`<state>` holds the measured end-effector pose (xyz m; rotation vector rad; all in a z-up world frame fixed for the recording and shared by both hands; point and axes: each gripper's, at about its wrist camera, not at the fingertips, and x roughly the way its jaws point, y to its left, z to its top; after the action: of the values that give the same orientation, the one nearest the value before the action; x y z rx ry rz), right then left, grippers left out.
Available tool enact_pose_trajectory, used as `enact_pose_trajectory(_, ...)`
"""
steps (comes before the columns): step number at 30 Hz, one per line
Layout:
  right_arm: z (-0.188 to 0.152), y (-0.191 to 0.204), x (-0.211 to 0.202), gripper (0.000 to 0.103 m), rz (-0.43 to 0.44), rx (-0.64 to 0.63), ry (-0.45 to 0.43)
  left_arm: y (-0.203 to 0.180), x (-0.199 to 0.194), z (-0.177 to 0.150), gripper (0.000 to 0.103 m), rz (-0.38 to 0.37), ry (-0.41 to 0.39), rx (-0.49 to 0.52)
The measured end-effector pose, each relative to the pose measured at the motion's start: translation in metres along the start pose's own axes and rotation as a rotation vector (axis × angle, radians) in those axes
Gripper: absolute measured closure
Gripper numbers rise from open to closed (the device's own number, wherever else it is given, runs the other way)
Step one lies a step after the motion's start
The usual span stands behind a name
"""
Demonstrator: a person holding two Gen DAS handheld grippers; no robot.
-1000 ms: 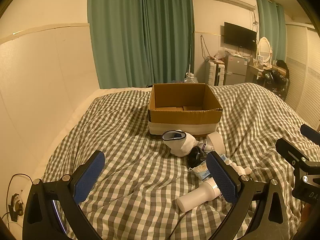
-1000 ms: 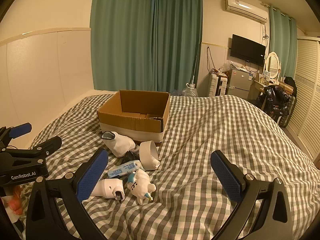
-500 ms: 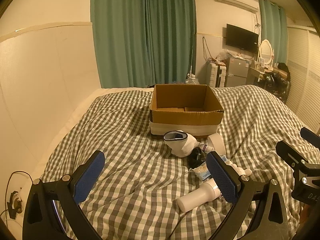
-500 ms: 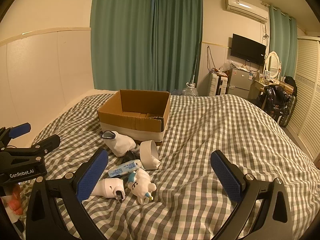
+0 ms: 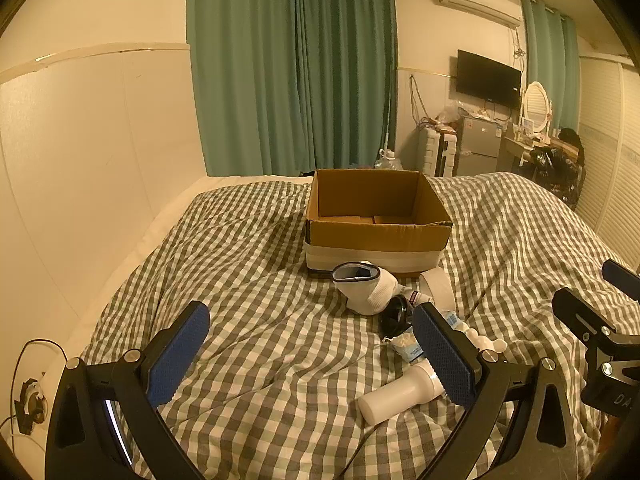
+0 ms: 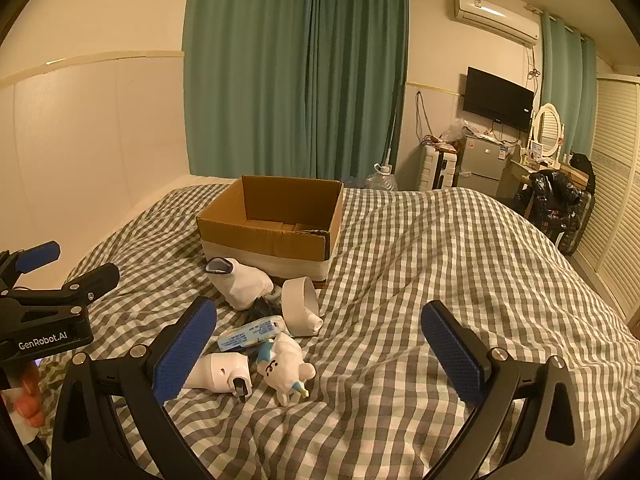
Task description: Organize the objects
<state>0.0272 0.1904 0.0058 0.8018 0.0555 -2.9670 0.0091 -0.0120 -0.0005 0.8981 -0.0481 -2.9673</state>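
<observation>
An open cardboard box (image 5: pixel 376 236) (image 6: pixel 260 242) stands on the checked bed. In front of it lies a pile: a white sock (image 5: pixel 370 290) (image 6: pixel 244 284), a black round object (image 5: pixel 394 316), a blue-white packet (image 6: pixel 250 334) (image 5: pixel 408 348), a white tape-like roll (image 6: pixel 298 306) (image 5: pixel 438 286), a white bottle (image 5: pixel 400 394) (image 6: pixel 218 372) and a white plush toy (image 6: pixel 286 370). My left gripper (image 5: pixel 310 356) is open and empty, left of the pile. My right gripper (image 6: pixel 320 348) is open and empty, just right of the pile.
The checked duvet (image 6: pixel 440 280) covers the bed. A white wall (image 5: pixel 80 160) runs along the left side. Green curtains (image 5: pixel 292 68), a small fridge (image 6: pixel 482 164), a TV (image 6: pixel 498 98) and a dresser stand beyond the bed's far end.
The left wrist view has shifted slightly, so the box and pile sit a little further right and lower. The right view is almost unchanged. Both grippers stay open.
</observation>
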Motion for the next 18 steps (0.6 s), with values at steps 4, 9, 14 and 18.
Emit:
enact_pose_trajectory(4,-0.0016,0.0022,0.0013,0.0,-0.001,-0.006,0.003,-0.001,-0.002,-0.0008,0.0,-0.003,-0.003,0.005)
enact_pose_trajectory(9,-0.0019,0.003,0.0013,0.0,-0.001,-0.007,0.004,-0.0016,-0.0031,-0.0013,0.0,-0.006,-0.005,0.006)
enact_pose_trajectory(14,-0.0021,0.0028,0.0009,0.0,-0.001,-0.008,0.004,-0.003,-0.0047,-0.0015,0.0,-0.008,-0.006,0.007)
enact_pose_trajectory(18,-0.0021,0.0031,0.0008,0.0,-0.001,-0.009,0.004,-0.0031,-0.0055,-0.0017,0.0,-0.01,-0.009,0.003)
